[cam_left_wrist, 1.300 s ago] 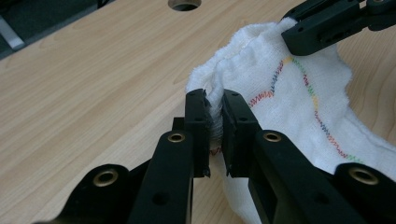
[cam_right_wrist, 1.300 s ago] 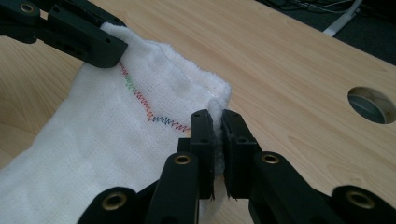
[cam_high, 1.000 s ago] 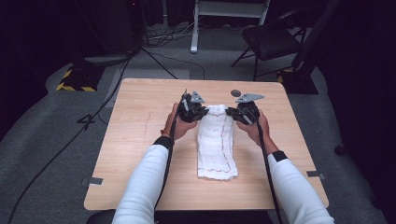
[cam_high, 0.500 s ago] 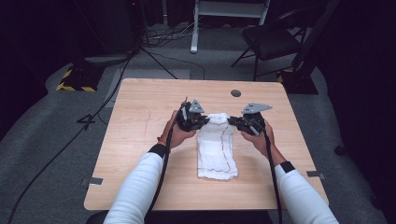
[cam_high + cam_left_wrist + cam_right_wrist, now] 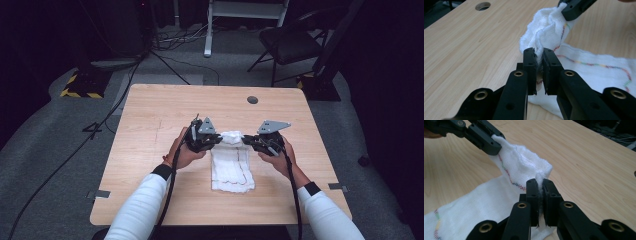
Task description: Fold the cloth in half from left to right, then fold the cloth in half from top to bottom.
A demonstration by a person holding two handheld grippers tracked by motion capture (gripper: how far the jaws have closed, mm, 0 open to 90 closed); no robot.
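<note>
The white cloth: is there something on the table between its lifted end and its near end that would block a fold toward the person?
Nothing visible does. Both the left gripper and the right gripper are shut on the far end of the white cloth, and only bare table surrounds it.

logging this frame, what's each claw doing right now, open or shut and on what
Left claw: shut on the far end of the white cloth.
Right claw: shut on the same end of the white cloth, lifted off the table.
</note>
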